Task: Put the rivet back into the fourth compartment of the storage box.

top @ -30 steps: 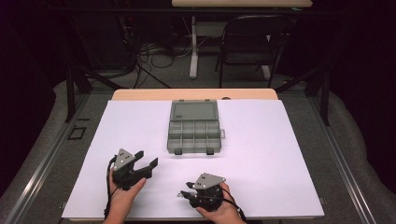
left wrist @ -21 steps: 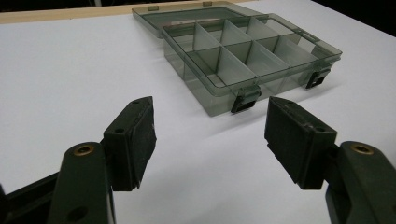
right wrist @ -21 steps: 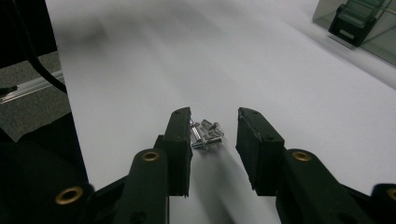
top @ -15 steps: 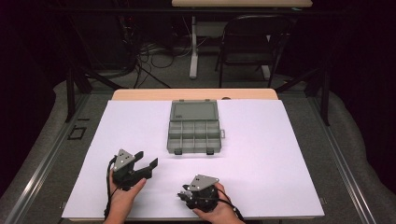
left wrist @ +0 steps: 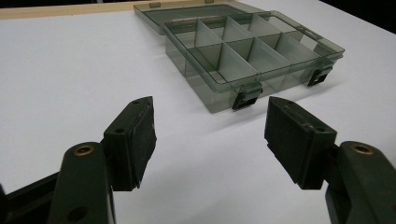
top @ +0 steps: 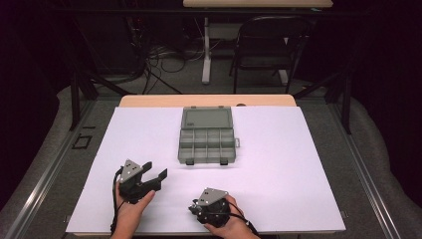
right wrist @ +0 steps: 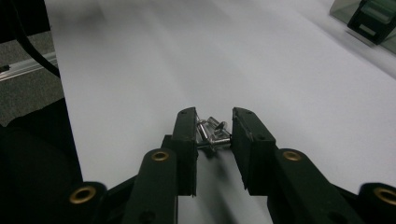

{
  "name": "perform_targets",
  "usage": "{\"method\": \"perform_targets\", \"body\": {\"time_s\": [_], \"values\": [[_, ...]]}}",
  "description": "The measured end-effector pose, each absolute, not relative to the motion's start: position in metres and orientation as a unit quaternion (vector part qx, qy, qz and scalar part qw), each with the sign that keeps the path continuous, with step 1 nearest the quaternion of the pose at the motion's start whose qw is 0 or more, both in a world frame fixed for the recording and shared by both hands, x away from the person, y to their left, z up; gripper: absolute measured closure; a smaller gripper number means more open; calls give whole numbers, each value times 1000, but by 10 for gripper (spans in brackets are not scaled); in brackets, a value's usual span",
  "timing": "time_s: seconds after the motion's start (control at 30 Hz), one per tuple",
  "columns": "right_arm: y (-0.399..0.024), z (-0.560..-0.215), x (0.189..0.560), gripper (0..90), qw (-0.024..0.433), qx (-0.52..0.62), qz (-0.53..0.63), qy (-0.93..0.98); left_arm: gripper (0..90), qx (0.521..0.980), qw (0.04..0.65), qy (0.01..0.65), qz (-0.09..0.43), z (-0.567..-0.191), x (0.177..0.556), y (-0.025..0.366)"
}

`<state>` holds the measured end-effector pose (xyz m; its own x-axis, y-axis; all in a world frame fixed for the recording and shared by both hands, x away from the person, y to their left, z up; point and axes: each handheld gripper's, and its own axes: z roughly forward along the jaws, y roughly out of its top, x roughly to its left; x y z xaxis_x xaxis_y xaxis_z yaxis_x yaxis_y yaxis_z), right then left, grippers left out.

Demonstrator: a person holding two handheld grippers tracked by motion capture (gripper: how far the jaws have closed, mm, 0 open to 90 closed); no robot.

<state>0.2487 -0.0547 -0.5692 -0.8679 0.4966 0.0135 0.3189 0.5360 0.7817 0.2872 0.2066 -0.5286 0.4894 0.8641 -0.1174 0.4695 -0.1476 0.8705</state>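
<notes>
Near edge, high view: R gripper (top: 195, 208) low at 6 o'clock of the white sheet (top: 298, 164), held in a hand, grey three-cornered plate on top, nose aimed toward 9 o'clock. In the R gripper view, jaws drawn in close around a small cluster of shiny metal bits (right wrist: 212, 132), prob. short pins or screws, exact kind too small to tell. Jaws have just been closing, metal bits between them; L pad touching the bits, R pad right at them, so gripping the cluster as far as can be told. Bits sitting low over the sheet, at the jaw tips.

Next, at 7–8 o'clock of the sheet: L gripper (top: 154, 170) in the other hand, also plate on top, nose aimed toward 1–2 o'clock. Jaws spread wide, nothing between the pads (left wrist: 137, 140), just bare sheet in the gap. Well apart from the R gripper.

Farther on, centre of sheet toward 12 o'clock: smoky clear organizer box (top: 206, 145), lid swung open and lying flat on the far side. Tray split by dividers into several compartments, all looking vacant. Two dark latches on the near wall, facing the L gripper. Box standing apart from both grippers.

Beyond, at 12 o'clock: tan table edge (top: 149, 101), then dark floor w/ cables and a black chair (top: 268, 45).
</notes>
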Motion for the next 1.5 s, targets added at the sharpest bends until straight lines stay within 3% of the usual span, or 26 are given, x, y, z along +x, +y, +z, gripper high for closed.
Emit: {"method": "perform_targets", "body": {"time_s": [0.4, 0.5, 1.5], "values": [[-56, -569, 248, 733, 100, 241, 424, 867, 337, 719, 470, 465, 212, -529, 287, 208], [-58, -567, 248, 787, 100, 245, 426, 865, 337, 719, 471, 466, 212, -530, 288, 208], [-63, -566, 252, 802, 88, 262, 431, 859, 337, 719, 469, 467, 211, -529, 287, 210]]}}
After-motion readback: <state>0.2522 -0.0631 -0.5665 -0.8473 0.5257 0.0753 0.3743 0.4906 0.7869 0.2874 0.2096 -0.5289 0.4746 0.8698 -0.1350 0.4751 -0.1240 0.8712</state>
